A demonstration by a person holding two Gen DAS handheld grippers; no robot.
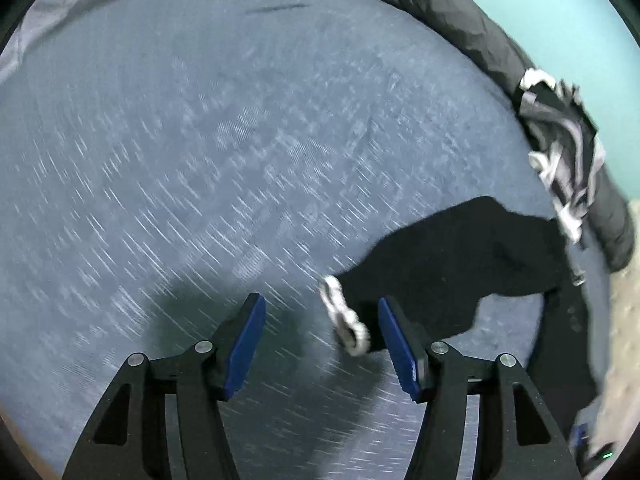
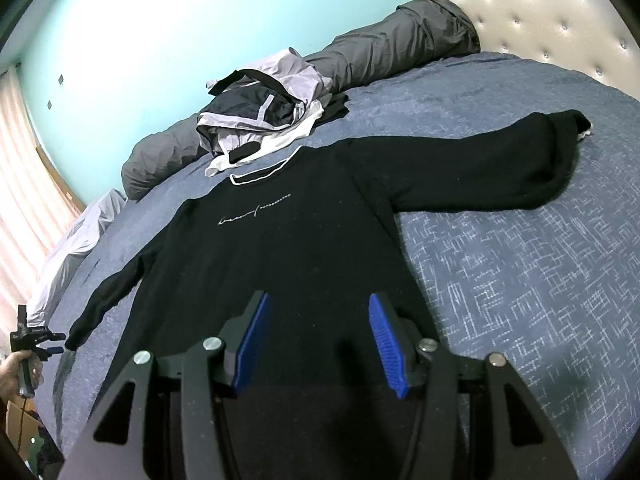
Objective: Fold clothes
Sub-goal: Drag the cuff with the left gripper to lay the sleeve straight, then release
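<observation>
A black long-sleeved sweater [image 2: 300, 240] lies face up and spread flat on the blue bedspread [image 2: 520, 260], both sleeves stretched out. My right gripper [image 2: 317, 297] hovers over its lower body near the hem, jaws open, nothing pinched between the blue pads. In the blurred left wrist view, the end of one sleeve [image 1: 460, 256] with its white-trimmed cuff [image 1: 346, 322] lies on the bed. My left gripper [image 1: 320, 300] is open around it, and the cuff sits near the right-hand pad without being pressed. The left gripper [image 2: 54, 343] also shows in the right wrist view at that sleeve's tip, held by a hand [image 2: 16, 368].
A pile of black, grey and white clothes [image 2: 264, 116] rests beyond the collar against a rolled grey duvet [image 2: 380, 52] along the teal wall. A tufted headboard [image 2: 540, 12] stands at the far right. Curtains hang at the left. Bare bedspread [image 1: 200, 140] stretches left of the sleeve.
</observation>
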